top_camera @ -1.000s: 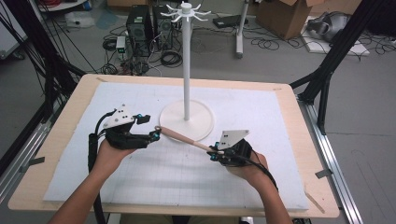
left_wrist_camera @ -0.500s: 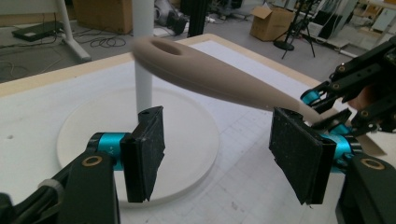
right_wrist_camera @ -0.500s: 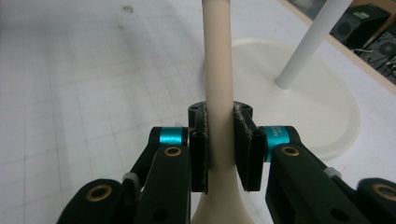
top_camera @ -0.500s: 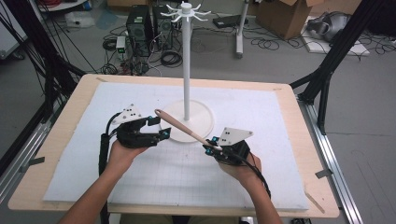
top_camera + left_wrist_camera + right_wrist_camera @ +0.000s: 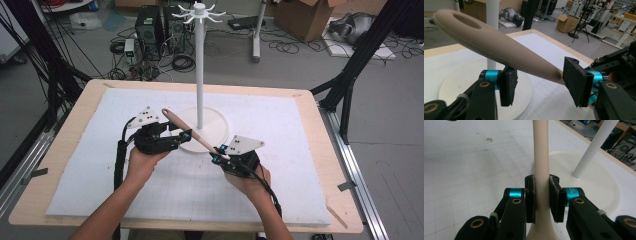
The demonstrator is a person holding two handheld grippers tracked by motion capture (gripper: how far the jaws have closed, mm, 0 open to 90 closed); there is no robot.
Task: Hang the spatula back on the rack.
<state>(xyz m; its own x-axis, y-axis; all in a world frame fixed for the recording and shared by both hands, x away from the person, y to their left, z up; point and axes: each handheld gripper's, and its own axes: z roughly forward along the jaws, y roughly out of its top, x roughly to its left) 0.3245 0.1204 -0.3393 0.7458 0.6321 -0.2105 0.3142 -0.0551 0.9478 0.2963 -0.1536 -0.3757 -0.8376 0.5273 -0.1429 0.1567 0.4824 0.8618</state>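
Note:
A beige wooden utensil handle (image 5: 192,134) with a hole near its free end slants up to the left over the white stand's base (image 5: 216,126). My right gripper (image 5: 218,154) is shut on the handle's lower part; in the right gripper view its pads clamp the shaft (image 5: 541,157) from both sides. My left gripper (image 5: 181,137) is at the handle's middle, and its jaws have just been closing. In the left gripper view the handle (image 5: 499,47) passes between the two pads (image 5: 574,80), which do not clearly press on it.
The stand's tall white pole (image 5: 200,70) rises just behind the handle, with hooks at its top (image 5: 199,11). A white mat (image 5: 300,165) covers the wooden table (image 5: 65,150). Boxes, cables and computers lie on the floor beyond.
My left hand has moved right, bringing its jaws around the handle, and they have narrowed. The right hand has shifted slightly and the handle's free end points higher.

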